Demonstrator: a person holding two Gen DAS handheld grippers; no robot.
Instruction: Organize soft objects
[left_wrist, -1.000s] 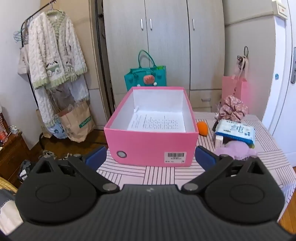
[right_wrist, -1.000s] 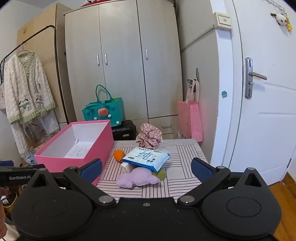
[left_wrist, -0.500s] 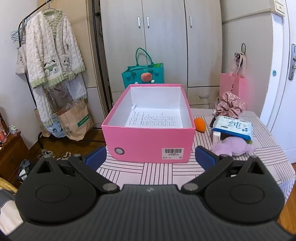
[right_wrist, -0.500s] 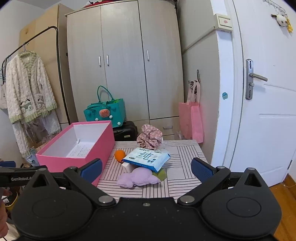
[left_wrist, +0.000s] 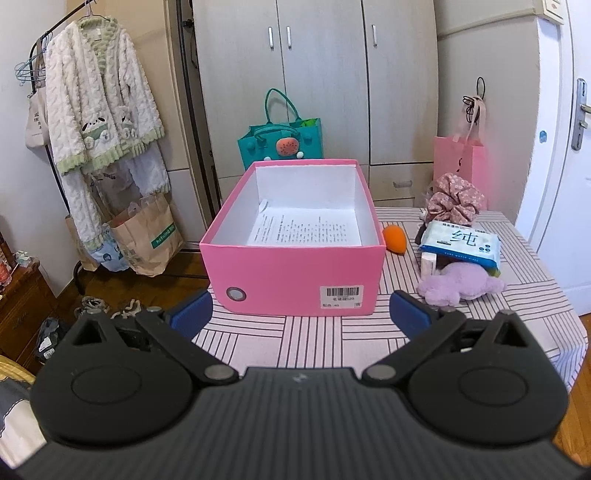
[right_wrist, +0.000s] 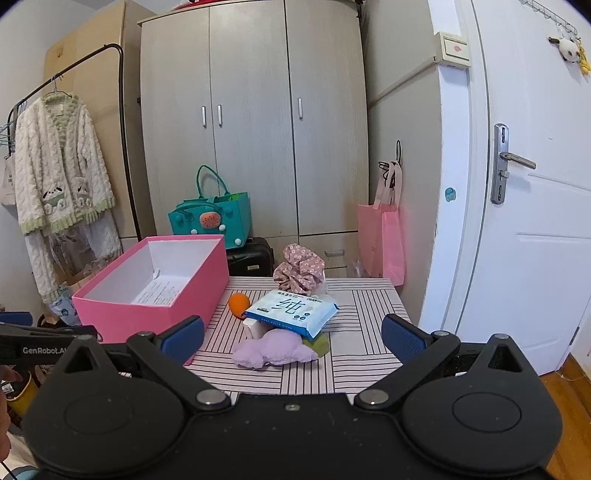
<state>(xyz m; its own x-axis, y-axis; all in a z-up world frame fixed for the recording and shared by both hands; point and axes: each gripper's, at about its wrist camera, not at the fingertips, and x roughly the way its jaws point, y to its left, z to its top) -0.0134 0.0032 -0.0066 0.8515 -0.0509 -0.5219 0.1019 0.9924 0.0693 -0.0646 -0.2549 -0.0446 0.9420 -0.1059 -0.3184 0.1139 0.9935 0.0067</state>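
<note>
Left wrist view: one pink box (left_wrist: 295, 280), open-topped, white inside, stands on the striped tablecloth (left_wrist: 314, 336) with one printed sheet (left_wrist: 306, 230) flat on its floor and a barcode label on its near wall. Soft items, grouped just to the right of the box: one orange soft ball (left_wrist: 395, 239) close beside the box wall; one floral scrunchie (left_wrist: 456, 197) at the back; one blue-and-white tissue pack (left_wrist: 461, 243) lying tilted over a small white block (left_wrist: 428, 264); one lilac plush (left_wrist: 460, 284) in front, partly under the pack. A green item under the pack shows at its edge only; what it is cannot be told.

Left gripper (left_wrist: 301, 312): two blue-padded fingers spread wide, nothing between them, touching nothing, held before the near wall of the box.

Right gripper (right_wrist: 291, 339): two blue-padded fingers (right_wrist: 402, 338) likewise spread wide and empty, short of the lilac plush (right_wrist: 273, 350) and the tissue pack (right_wrist: 291, 308).

Surroundings, right wrist view: one grey wardrobe (right_wrist: 255, 125), one teal tote bag (right_wrist: 210, 218), one pink gift bag (right_wrist: 384, 240), one white door (right_wrist: 535, 184), one clothes rail with a cream cardigan (right_wrist: 59, 166).
</note>
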